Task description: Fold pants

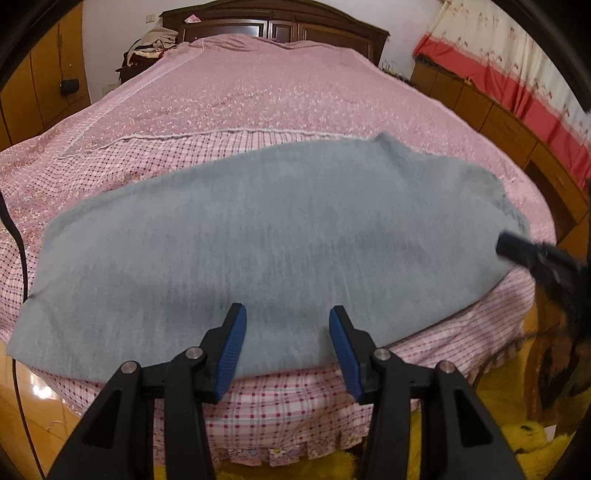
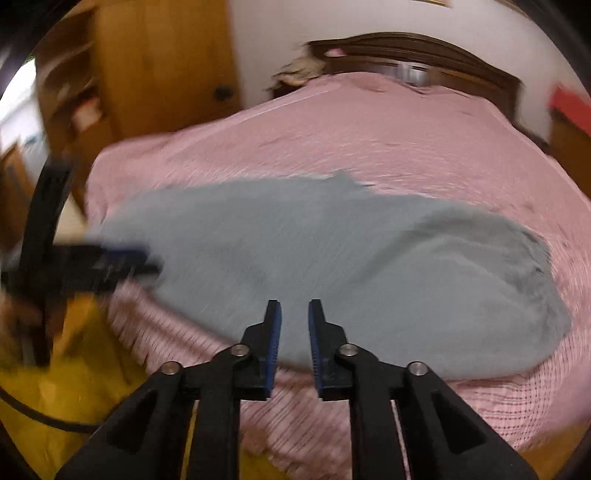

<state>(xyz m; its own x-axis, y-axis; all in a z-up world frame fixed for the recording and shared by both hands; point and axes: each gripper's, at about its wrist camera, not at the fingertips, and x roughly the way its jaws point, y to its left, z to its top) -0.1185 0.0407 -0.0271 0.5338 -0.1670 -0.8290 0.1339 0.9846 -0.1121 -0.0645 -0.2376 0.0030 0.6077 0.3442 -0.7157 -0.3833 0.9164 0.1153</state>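
Left wrist view: left hand-held gripper jaws medium-wide, nothing between the blue pads, hovering over the near edge of the grey pants. Pants lie flat across the foot of the bed, long axis running 9 to 3 o'clock, near edge at the mattress edge, slightly overhanging at 7 o'clock. Surface mostly smooth; small peak in the far edge at 1 o'clock. Right hand-held gripper shows at 3 o'clock, blurred, tip over or at the pants' right end; contact not readable. Pink floral bedspread, checked band under the pants, checked frill below. Dark wooden headboard at 12 o'clock, pile of clothes at 11 o'clock beside it, wooden cabinet and red-and-cream curtain at 2 o'clock. Black cable at 9 o'clock.

Right wrist view: heavy motion blur. Right hand-held gripper jaws at a narrow gap, no cloth pinched, daylight between the pads; tips over the pants' near edge. Pants fill the middle, spread 9 to 3 o'clock, thicker and rumpled at the 3 o'clock end. Left hand-held gripper at 9 o'clock, blurred, over the pants' left end; jaw state unreadable here. Wooden wardrobe at 10 o'clock, headboard at 12 o'clock, yellow rug at 8 o'clock.
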